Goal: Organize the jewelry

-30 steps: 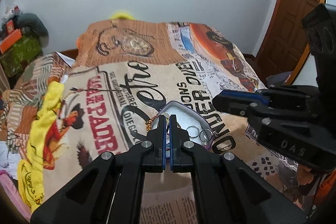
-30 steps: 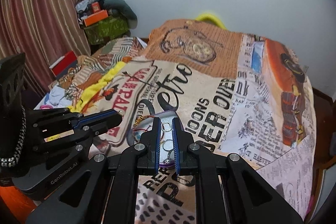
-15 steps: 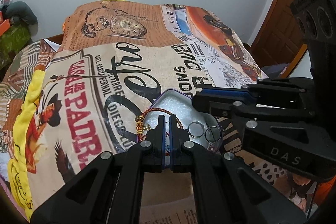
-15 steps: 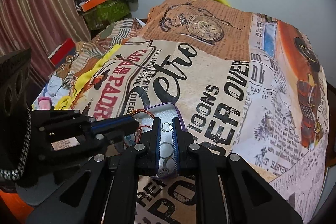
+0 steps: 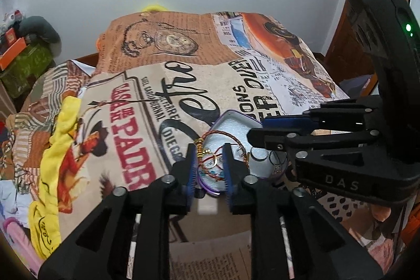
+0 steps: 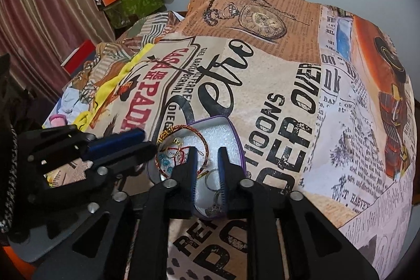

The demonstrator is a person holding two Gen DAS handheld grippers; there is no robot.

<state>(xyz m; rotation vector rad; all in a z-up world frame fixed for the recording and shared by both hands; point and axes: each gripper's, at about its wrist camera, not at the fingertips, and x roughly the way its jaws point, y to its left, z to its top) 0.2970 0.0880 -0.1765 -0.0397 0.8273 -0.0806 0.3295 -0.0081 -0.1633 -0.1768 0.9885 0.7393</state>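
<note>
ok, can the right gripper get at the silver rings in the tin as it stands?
Probably yes. The right gripper is open and poised over the silver rings in the tin; the left gripper sits over the red bracelet, off to the side.

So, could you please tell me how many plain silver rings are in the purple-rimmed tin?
2, side by side on the white foam at the tin's right end: one ring, another beside it. More may hide behind the right gripper.

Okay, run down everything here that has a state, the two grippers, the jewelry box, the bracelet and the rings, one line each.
left gripper: open, fingers either side of the red bracelet, gripping nothing.
right gripper: open, over the silver rings.
jewelry box: open, no lid in view, resting on the bedspread.
red bracelet: loose, draped across the box's left rim.
silver rings: lying loose inside the box.
</note>
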